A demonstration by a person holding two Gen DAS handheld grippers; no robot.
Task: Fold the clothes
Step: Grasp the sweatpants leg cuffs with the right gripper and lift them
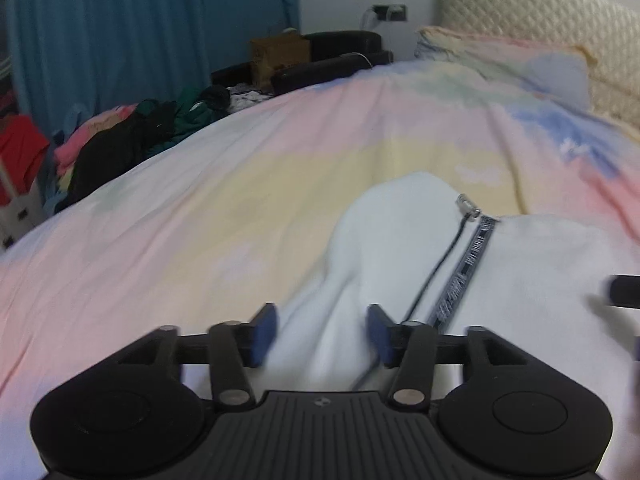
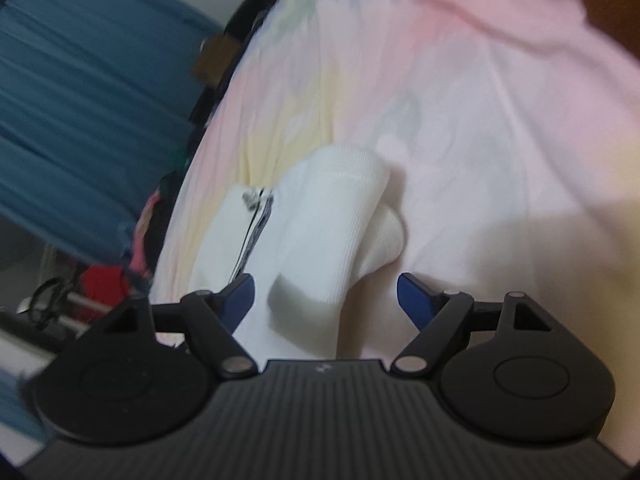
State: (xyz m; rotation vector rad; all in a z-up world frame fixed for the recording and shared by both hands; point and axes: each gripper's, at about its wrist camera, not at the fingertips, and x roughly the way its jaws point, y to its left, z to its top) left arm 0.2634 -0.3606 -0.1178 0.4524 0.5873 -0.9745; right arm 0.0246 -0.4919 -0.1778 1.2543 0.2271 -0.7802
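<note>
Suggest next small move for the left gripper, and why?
Probably ease the left gripper down and close on the white garment. Its jaws stand open with a raised fold of the fabric between the fingertips, nothing gripped. The right gripper is open too, over a folded sleeve, so nothing holds the garment yet.

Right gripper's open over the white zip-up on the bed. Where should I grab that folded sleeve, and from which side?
Probably the ribbed cuff end of the sleeve, lying across the white garment just ahead of the open right gripper. It forms a raised, thick edge, so the fingers can straddle it. Come straight down from the near side, clear of the zipper on the left.
</note>
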